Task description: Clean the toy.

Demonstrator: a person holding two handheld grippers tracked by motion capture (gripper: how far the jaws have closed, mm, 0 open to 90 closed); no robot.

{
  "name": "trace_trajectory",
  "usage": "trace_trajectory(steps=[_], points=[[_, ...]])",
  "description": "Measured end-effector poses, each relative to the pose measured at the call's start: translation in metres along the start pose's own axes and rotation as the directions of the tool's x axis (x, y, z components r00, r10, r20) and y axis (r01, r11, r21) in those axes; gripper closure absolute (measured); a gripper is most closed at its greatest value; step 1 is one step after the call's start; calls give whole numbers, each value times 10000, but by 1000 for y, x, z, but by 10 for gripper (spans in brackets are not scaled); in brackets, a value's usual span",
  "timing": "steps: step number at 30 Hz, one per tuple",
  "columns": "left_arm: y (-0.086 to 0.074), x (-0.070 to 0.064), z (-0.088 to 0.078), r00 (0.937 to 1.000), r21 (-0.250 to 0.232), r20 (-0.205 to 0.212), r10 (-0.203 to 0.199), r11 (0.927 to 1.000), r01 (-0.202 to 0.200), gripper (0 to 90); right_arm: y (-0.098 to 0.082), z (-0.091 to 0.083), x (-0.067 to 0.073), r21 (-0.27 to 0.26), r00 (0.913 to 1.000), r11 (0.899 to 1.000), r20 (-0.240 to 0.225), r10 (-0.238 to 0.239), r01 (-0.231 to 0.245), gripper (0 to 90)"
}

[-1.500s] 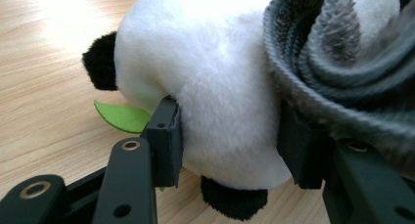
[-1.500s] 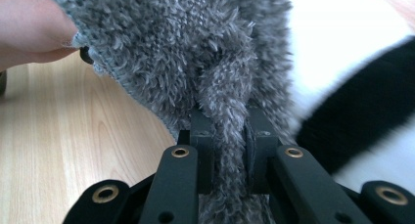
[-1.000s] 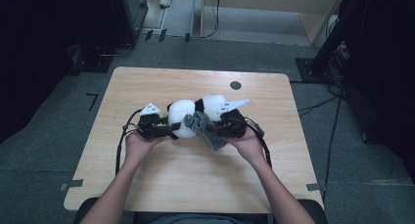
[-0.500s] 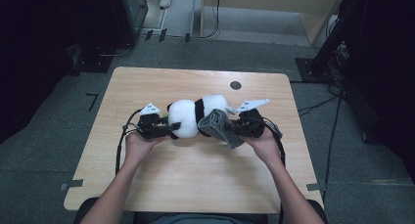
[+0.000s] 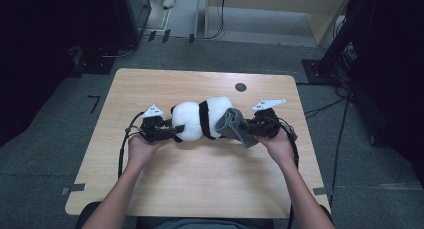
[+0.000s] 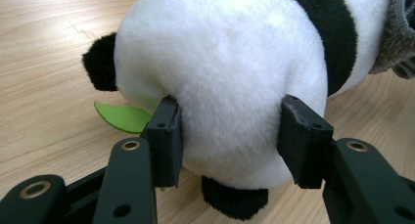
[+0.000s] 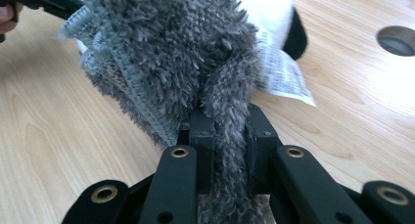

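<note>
Left gripper squeezes the panda; right gripper pinches the sock, whose thin fold may slip free.

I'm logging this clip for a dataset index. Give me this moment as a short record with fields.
surface: wooden table with a round hole
main object: plush panda, lying at mid-table
left claw: clamped on the panda's white end
right claw: pinching a fuzzy grey sock
sock position: against the panda's other end
extras: green felt leaf; white label
</note>
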State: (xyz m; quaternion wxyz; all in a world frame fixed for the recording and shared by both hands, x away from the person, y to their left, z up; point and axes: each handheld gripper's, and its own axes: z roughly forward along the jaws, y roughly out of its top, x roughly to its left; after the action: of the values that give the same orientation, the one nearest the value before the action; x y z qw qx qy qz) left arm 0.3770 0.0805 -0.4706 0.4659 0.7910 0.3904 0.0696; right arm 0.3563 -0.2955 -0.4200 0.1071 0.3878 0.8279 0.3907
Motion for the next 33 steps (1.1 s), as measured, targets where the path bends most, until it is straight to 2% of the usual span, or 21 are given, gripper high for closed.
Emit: trace_trajectory(steps=[5, 14, 21, 33], points=[[0, 0, 0, 10000, -14, 14, -23, 10000, 23, 485, -3, -3, -7, -46, 9996, 9997, 152, 233, -232, 785], [0, 0, 0, 10000, -15, 0, -10, 10000, 10, 484, -3, -6, -10, -102, 9992, 9994, 249, 325, -323, 785], [0, 0, 0, 10000, -73, 34, -66, 10000, 66, 474, -4, -15, -17, -306, 9979, 9985, 444, 463, -450, 785], [0, 0, 0, 10000, -77, -9, -53, 10000, 53, 475, -11, -34, -36, -785, 9886, 9917, 1030, 1101, -1023, 786]])
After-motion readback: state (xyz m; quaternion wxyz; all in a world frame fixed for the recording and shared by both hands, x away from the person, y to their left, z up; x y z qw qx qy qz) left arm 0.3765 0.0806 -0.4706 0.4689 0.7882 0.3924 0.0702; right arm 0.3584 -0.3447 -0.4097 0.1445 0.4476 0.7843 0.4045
